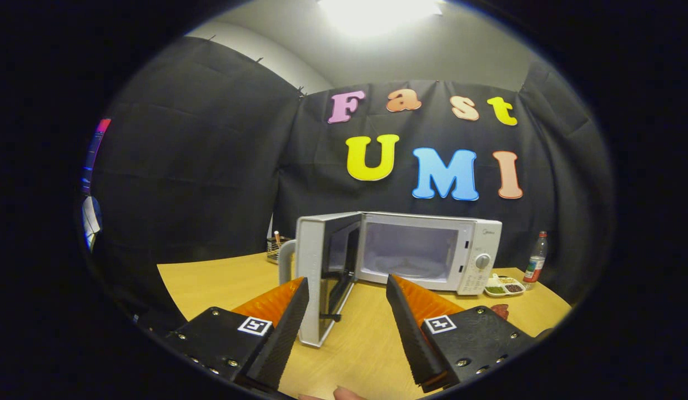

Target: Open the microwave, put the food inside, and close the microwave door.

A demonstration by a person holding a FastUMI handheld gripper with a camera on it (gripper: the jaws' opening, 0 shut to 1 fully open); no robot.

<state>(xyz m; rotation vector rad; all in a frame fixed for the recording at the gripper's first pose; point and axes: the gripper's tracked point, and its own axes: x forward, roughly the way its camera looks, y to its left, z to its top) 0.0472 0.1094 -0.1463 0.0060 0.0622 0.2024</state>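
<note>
A white microwave stands on the wooden table, beyond my fingers. Its door is swung wide open to the left, with the door's edge reaching toward me between the two fingers. The cavity is lit and looks bare, with a glass turntable at its bottom. A small white tray of food lies on the table just right of the microwave. My gripper is open, held back from the microwave, with nothing pressed between its fingers.
A plastic bottle stands right of the food tray near the wall. A wire basket with small items sits behind the door on the left. A fingertip shows below the gripper. A reddish-brown item lies by the right finger.
</note>
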